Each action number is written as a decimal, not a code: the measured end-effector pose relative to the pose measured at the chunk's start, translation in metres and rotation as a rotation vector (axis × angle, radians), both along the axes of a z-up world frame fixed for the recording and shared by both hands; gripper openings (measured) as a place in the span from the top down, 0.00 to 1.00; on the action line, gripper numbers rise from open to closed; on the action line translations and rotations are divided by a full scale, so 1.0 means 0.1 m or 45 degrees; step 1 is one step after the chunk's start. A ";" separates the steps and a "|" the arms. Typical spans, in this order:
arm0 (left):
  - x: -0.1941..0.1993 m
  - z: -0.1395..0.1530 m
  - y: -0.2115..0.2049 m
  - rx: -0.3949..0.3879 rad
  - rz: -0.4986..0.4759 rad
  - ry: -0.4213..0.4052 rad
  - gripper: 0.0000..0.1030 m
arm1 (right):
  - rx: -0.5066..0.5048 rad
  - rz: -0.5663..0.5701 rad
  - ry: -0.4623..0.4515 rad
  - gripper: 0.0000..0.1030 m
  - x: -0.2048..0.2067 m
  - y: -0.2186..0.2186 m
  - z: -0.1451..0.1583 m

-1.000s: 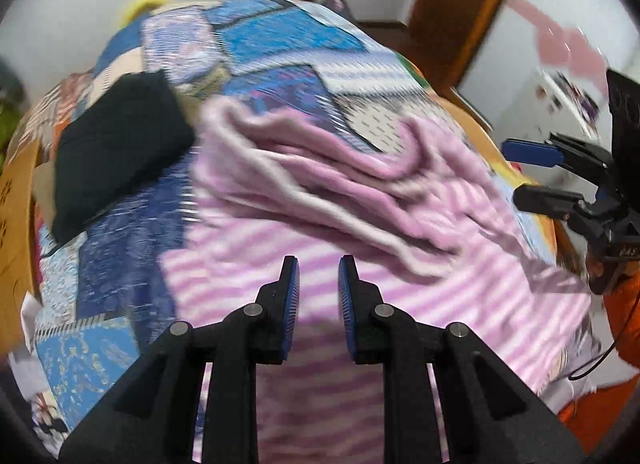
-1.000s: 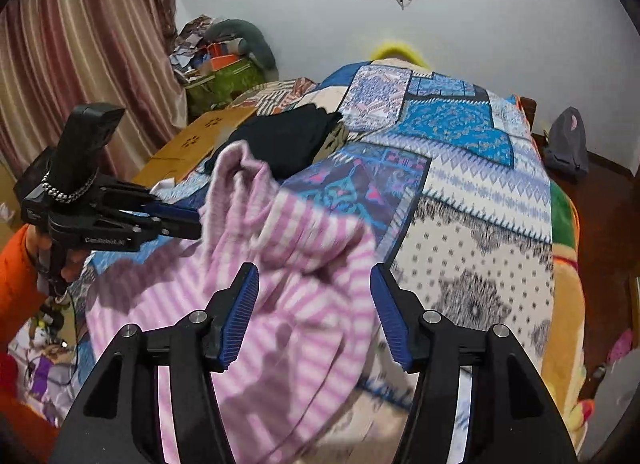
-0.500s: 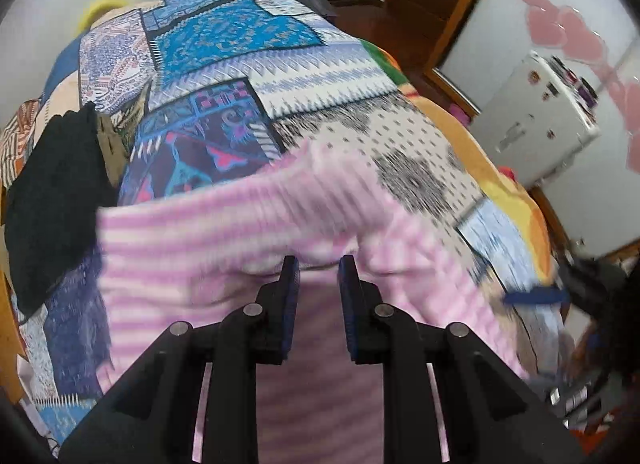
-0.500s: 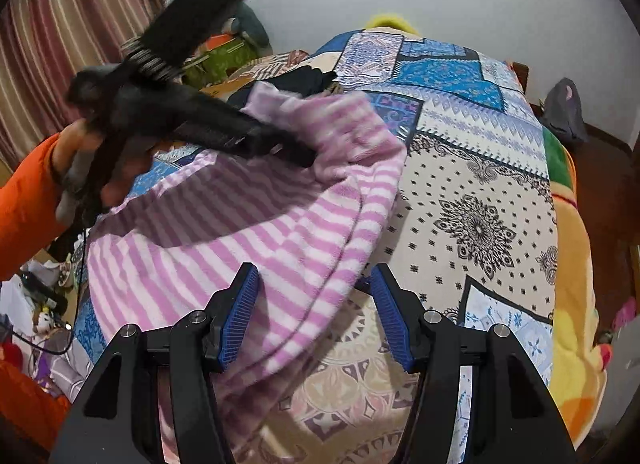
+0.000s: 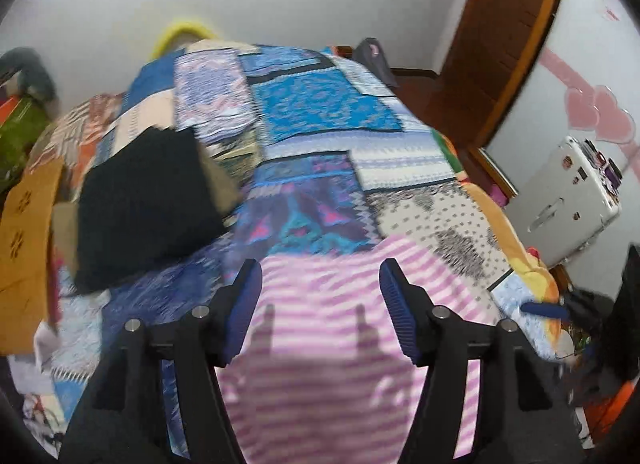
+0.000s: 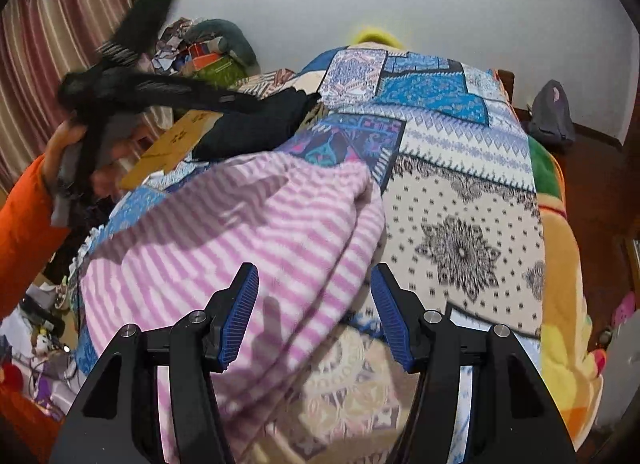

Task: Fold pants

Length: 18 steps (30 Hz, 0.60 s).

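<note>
Patchwork bedspread [image 5: 320,112] carries striped pants [image 5: 336,344]; left gripper [image 5: 320,304] has just opened, empty; right gripper [image 6: 314,312] gapes, gripping nothing.

The left tool [image 5: 320,304] points steeply downward, its jaws having just opened, now standing well apart with nothing pinched between the blue pads [image 5: 242,312]. A hand [image 6: 76,152] in an orange sleeve [image 6: 24,216] grips its handle, raised at the left of the right wrist view. The right tool [image 6: 314,314] tilts downward, jaws parted and gripping nothing.
</note>
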State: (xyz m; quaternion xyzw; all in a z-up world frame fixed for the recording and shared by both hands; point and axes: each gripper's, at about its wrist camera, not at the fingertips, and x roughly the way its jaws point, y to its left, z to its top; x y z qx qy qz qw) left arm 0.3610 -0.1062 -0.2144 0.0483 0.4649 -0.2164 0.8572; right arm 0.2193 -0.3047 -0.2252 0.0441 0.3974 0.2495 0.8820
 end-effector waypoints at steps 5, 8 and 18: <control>-0.16 -0.19 0.46 0.001 0.070 0.092 0.41 | 0.008 0.007 0.040 0.47 0.21 0.13 -0.09; -0.25 -0.42 0.61 -0.018 0.080 0.172 0.41 | 0.009 0.022 0.083 0.47 0.32 0.20 -0.19; -0.45 -0.82 0.63 -0.152 0.032 0.232 0.85 | -0.002 0.021 0.103 0.66 0.39 0.27 -0.35</control>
